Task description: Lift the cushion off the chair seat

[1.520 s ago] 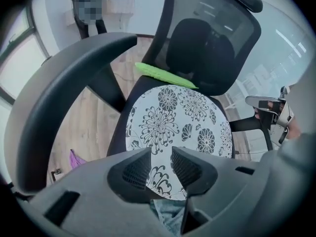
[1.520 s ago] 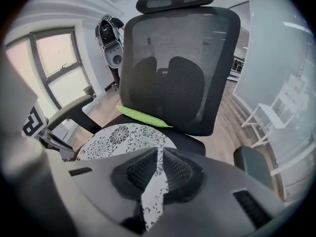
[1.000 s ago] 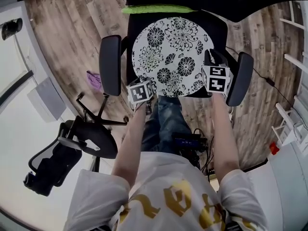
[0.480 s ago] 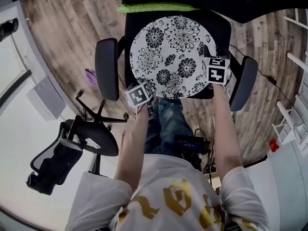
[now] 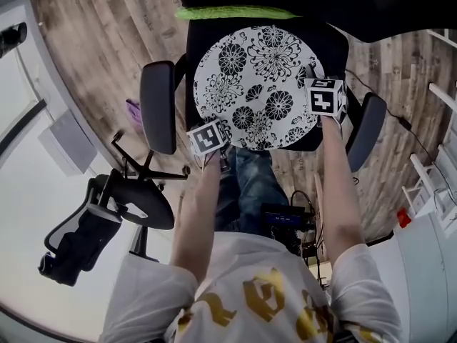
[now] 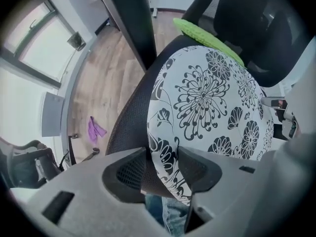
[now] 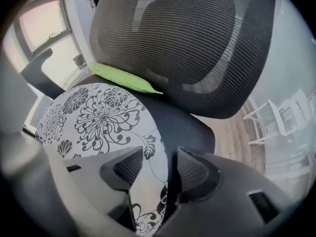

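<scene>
Black office chair (image 5: 330, 45) with a round floral cushion (image 5: 257, 77) flat on its seat. The cushion looks soft, light and floppy and will probably sag, so grab opposite rims. Left tongs (image 6: 162, 157) at chair's front-left, right tongs (image 7: 159, 154) at chair's right. Both just opened, spread, straddling cushion rim, not pinching yet.

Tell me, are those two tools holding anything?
Nothing yet. The left tool and right tool have just been opening their jaws; each stands open astride the edge of the cushion.
</scene>
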The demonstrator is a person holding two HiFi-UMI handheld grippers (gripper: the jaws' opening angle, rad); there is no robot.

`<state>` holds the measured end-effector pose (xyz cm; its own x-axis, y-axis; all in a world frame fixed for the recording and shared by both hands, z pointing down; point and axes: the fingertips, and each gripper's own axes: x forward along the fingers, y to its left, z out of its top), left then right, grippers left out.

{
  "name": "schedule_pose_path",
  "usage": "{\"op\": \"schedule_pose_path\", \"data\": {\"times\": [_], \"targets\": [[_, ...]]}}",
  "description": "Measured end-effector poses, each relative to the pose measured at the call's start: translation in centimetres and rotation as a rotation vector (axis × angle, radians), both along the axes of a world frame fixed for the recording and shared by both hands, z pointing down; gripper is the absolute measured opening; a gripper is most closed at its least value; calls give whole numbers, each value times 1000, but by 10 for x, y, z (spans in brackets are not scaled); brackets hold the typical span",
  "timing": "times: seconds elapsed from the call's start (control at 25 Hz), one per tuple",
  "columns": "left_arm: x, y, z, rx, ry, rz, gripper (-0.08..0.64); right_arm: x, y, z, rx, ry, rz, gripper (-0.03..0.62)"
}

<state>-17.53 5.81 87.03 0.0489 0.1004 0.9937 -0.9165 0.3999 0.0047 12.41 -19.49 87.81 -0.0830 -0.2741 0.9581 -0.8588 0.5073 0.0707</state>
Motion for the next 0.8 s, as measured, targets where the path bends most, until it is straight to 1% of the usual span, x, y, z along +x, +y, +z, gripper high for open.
{"op": "schedule_pose_path", "data": {"times": [0.08, 0.12, 0.16, 0.2, 0.28, 0.32, 0.4, 0.56, 0.72, 0.8], "targets": [[-1, 0, -1, 10, 9, 20, 184, -2, 3, 4, -14, 12, -25, 206], [-1, 0, -1, 14, 16, 32, 178, -3, 5, 5, -19, 23, -39, 181], [-1, -1, -1, 16, 26, 45, 170, -4, 7, 6, -23, 39, -53, 100], [1, -2, -2, 17, 38, 61, 143, -4, 9, 7, -26, 58, -67, 32], [6, -5, -2, 10, 49, 119, 51, -5, 12, 10, -44, 80, -77, 25], [7, -6, -1, 4, 43, 157, 38, -5, 12, 11, -54, 80, -73, 23], [10, -7, 3, 3, 34, 210, 31, -5, 11, 12, -66, 67, -64, 21], [11, -8, 5, 28, 44, 212, 25, -4, 11, 7, -71, -8, -10, 18], [13, -11, -2, 38, 64, 244, 25, -3, 17, 0, -96, -51, -37, 17], [12, -12, -6, 43, 69, 249, 25, 1, 16, -7, -94, -73, 0, 17]]}}
